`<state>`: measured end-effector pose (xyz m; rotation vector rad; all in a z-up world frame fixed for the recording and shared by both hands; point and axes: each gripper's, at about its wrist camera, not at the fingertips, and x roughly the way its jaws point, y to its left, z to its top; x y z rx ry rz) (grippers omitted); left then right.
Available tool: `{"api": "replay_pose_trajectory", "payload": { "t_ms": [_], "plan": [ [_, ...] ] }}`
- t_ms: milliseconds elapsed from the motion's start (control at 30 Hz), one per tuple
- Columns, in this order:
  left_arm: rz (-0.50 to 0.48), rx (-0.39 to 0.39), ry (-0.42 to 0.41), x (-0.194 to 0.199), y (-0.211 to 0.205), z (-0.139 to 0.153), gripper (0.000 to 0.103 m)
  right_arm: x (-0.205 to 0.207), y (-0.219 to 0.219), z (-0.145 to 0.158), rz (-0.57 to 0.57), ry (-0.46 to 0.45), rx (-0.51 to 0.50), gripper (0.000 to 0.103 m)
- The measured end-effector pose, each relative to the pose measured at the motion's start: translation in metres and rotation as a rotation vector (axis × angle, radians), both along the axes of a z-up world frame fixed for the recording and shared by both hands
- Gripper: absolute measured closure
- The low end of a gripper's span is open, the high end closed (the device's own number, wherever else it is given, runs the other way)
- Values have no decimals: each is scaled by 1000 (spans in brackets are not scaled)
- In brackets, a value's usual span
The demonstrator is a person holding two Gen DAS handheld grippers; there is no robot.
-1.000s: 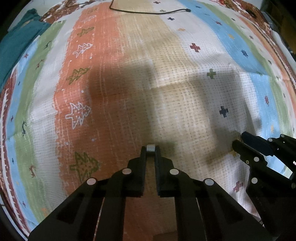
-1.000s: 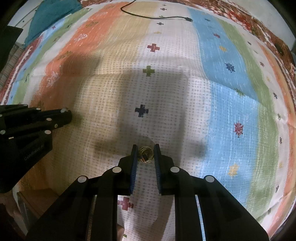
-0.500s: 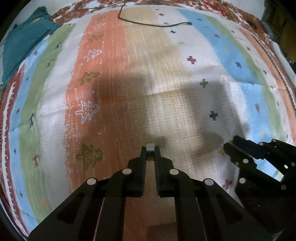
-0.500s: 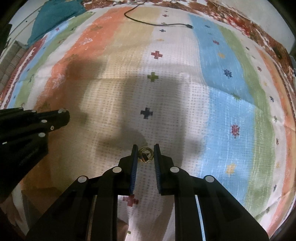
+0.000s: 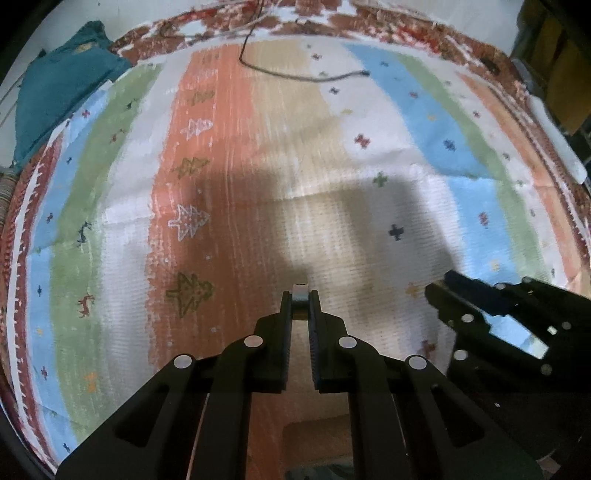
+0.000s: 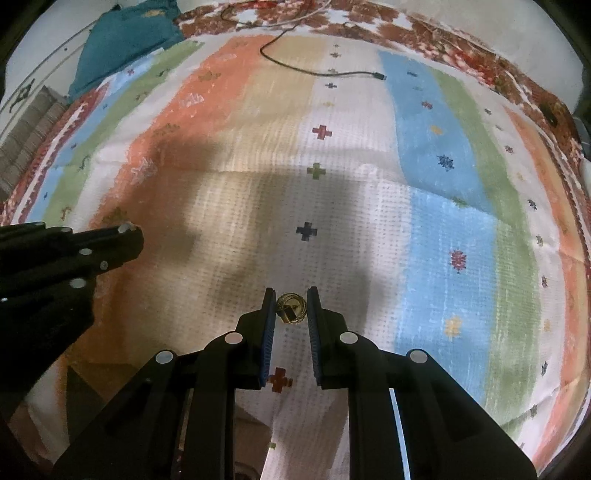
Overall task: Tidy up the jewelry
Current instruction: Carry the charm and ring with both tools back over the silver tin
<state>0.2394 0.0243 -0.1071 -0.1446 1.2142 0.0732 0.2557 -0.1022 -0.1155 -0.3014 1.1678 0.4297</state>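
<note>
My left gripper (image 5: pixel 300 301) is shut on a small grey-and-tan piece of jewelry (image 5: pixel 300 295), held above the striped cloth (image 5: pixel 229 192). My right gripper (image 6: pixel 291 306) is shut on a coiled gold chain with a small pendant (image 6: pixel 291 309), also held above the cloth. The right gripper shows at the lower right of the left wrist view (image 5: pixel 439 291). The left gripper shows at the left edge of the right wrist view (image 6: pixel 127 242).
A black cable (image 6: pixel 317 70) lies on the far part of the cloth. A teal cloth bundle (image 5: pixel 55 96) sits at the far left corner. A brown wooden box edge (image 5: pixel 317 441) shows under the left gripper. The cloth's patterned red border (image 6: pixel 443 33) rings the far side.
Both grippers have risen and pulled back from the cloth, so more of it shows. Each still holds its piece of jewelry.
</note>
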Motion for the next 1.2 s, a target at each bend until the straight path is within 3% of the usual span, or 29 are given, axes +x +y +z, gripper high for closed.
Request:
{"api": "replay_pose_trajectory", "payload": {
  "t_ms": [400, 733, 1200],
  "plan": [
    [15, 54, -76, -29, -1, 22, 95, -21, -13, 19, -44, -52, 39, 85],
    [-28, -7, -142, -61, -12, 45, 95, -52, -14, 38, 4, -100, 65, 85],
    [-61, 18, -178, -105, -22, 64, 95, -93, -28, 61, 17, -126, 102, 85]
  ]
}}
